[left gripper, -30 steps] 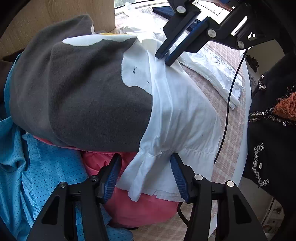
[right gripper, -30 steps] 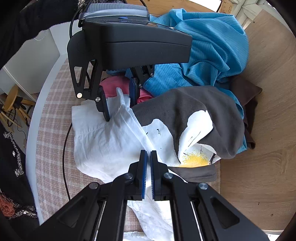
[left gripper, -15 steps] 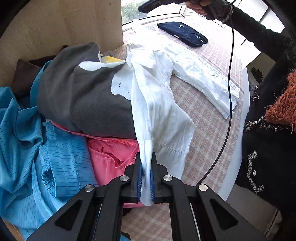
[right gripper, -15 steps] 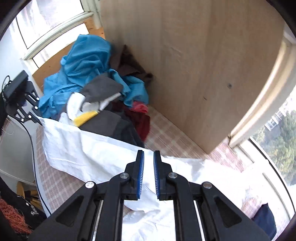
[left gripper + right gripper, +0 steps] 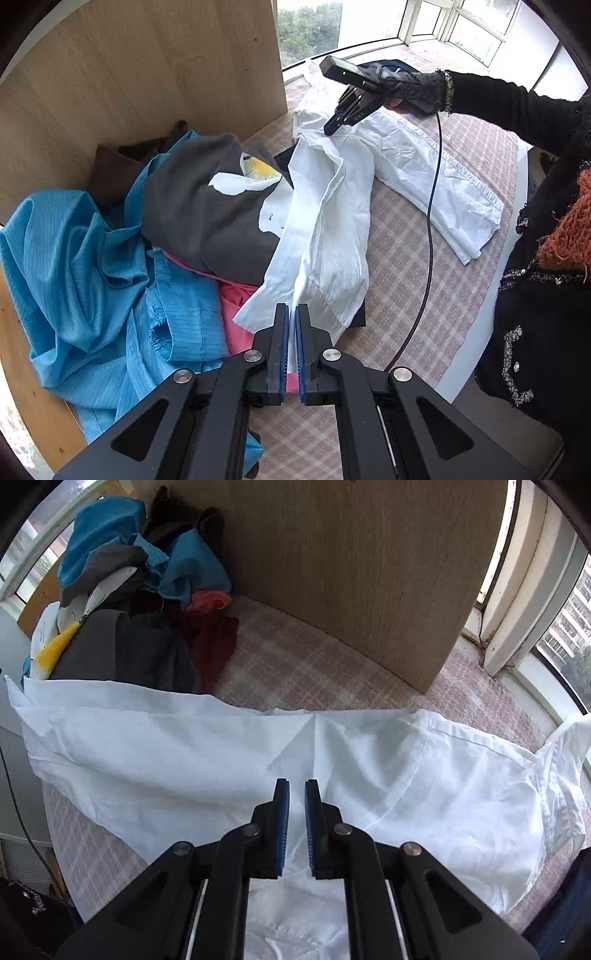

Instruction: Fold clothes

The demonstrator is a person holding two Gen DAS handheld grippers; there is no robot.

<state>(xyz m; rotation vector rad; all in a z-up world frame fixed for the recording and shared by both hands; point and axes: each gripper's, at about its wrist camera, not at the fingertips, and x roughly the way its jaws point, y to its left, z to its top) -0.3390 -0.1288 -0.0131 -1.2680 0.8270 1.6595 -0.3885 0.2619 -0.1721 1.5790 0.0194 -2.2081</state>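
- left tongs (image 5: 291, 328) pinch the near cuff end of the white shirt (image 5: 332, 221), beside the clothes pile (image 5: 207, 214).
- the shirt's long axis runs away across the table (image 5: 399, 258).
- right tongs (image 5: 338, 122) pinch its far end; a stretch outward looks next.

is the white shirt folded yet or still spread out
Not folded: the white shirt lies stretched and wrinkled across the checked tablecloth, one end pinched in the left gripper.

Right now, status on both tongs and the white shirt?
Left tongs shut on the white shirt cuff. Right tongs shut on its far end. Shirt strung between, one edge draped on the clothes pile.
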